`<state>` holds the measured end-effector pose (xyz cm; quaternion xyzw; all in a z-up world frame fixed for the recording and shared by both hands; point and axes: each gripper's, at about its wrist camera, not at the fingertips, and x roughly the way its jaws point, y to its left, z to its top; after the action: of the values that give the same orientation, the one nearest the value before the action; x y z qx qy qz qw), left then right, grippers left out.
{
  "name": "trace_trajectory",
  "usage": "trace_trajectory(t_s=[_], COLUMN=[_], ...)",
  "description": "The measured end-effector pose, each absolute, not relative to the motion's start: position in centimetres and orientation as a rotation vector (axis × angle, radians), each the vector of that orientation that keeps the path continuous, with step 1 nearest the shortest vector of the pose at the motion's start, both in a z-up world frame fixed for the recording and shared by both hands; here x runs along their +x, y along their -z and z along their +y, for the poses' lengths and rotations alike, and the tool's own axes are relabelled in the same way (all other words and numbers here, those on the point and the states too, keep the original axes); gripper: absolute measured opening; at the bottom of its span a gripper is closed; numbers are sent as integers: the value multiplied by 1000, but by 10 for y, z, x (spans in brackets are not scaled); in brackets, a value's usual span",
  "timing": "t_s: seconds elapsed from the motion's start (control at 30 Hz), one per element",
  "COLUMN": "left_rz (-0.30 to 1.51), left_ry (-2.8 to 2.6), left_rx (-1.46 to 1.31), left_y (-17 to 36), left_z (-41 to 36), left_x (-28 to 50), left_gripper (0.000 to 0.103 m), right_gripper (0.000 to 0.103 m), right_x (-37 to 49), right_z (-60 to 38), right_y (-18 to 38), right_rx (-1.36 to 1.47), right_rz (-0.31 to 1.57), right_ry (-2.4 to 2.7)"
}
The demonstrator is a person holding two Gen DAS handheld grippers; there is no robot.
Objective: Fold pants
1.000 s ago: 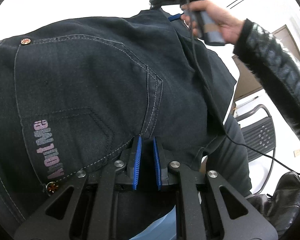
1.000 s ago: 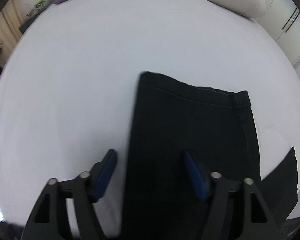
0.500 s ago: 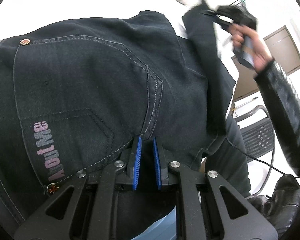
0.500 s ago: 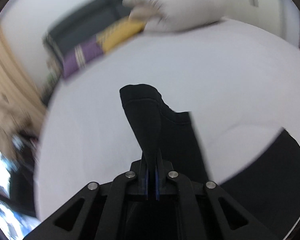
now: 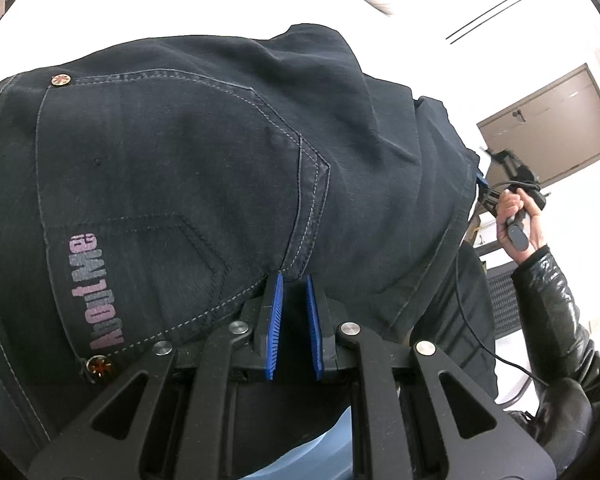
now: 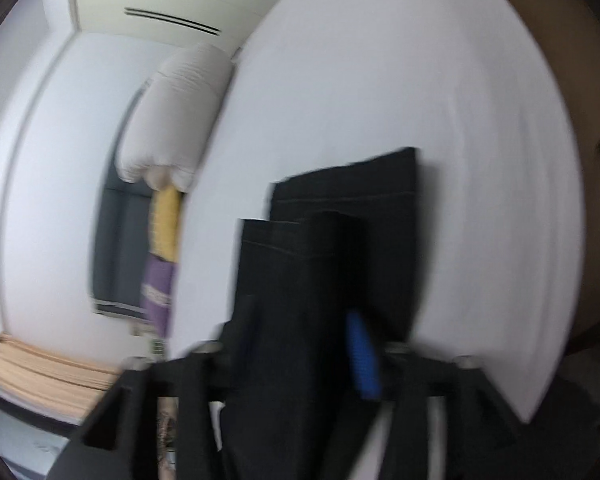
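Observation:
The dark denim pants [image 5: 188, 152] fill the left wrist view, back pocket with pink lettering facing the camera. My left gripper [image 5: 294, 280] has its blue pads close together, pinching the pants fabric just below the pocket corner. In the right wrist view, which is motion-blurred, my right gripper [image 6: 300, 332] holds the dark leg fabric [image 6: 292, 280]; one blue pad [image 6: 362, 356] shows, the other is hidden by cloth. The leg hems [image 6: 352, 188] lie on the white bed [image 6: 420, 80]. The right gripper also shows in the left wrist view [image 5: 500, 188], at the pants' right edge.
A white pillow [image 6: 176, 116] and yellow and purple cushions [image 6: 164, 236] lie at the bed's head. A dark chair [image 5: 504, 300] and a door [image 5: 548, 120] are to the right. The person's black-sleeved arm [image 5: 552, 292] reaches in from the right.
My right gripper closed on the leg fabric, lifted it off the bed and swung down to the right of the pants, rolling its view. My left gripper has not moved.

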<state>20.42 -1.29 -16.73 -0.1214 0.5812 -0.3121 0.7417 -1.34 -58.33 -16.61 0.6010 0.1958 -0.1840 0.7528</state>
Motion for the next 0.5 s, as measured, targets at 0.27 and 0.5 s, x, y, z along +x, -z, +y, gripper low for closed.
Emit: trace_trajectory(t_s=[0.27, 0.5], left_rz=[1285, 1280], left_ry=[647, 630], left_rx=[-272, -314], left_y=[165, 158], left_z=[-14, -16], left_x=[202, 202], left_gripper=[12, 13], right_gripper=[7, 4], right_x=[-1, -5], right_z=[-600, -621], right_y=[169, 169], right_rx=[1279, 1249], right_rz=[491, 473], right_ry=[443, 501])
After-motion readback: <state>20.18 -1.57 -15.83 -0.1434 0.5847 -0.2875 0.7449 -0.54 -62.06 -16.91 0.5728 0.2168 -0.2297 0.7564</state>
